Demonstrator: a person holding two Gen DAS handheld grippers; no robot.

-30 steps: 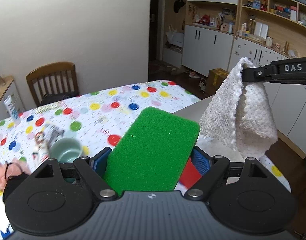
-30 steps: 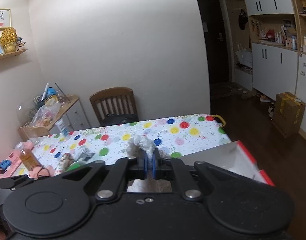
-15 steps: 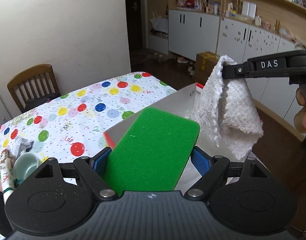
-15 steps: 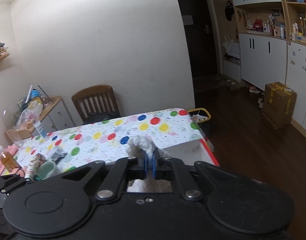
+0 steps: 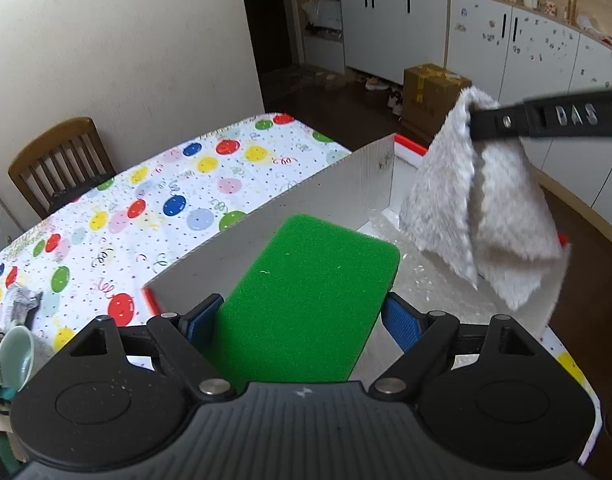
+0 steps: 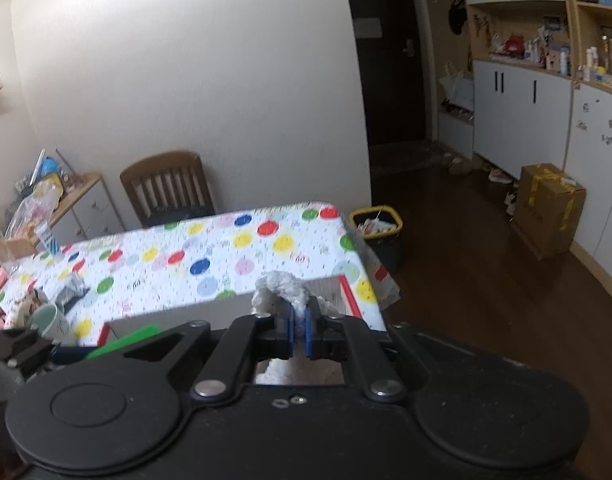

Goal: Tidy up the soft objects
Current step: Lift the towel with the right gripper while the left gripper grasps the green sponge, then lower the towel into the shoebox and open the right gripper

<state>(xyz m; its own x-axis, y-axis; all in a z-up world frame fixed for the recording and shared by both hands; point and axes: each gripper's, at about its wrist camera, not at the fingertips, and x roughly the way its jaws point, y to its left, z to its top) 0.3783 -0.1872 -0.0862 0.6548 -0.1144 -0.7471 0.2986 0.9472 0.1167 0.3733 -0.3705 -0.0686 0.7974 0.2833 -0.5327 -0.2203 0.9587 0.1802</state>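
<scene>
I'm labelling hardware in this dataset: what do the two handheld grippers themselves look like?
Both are matte black plastic. The left gripper has two round discs, a ribbed centre panel, silver pivot screws and blue finger pads. The right gripper has the same build, with raised "DAS" lettering along its finger. No cables or sleeves are visible.

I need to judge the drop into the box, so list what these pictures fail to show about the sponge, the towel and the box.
- Green sponge: rear end and underside hidden by the left gripper body, left wrist view.
- White towel: in the right wrist view only a tuft shows above the right gripper; the rest hangs hidden below.
- Box: floor mostly covered by sponge, towel and gripper; near wall out of view.
</scene>
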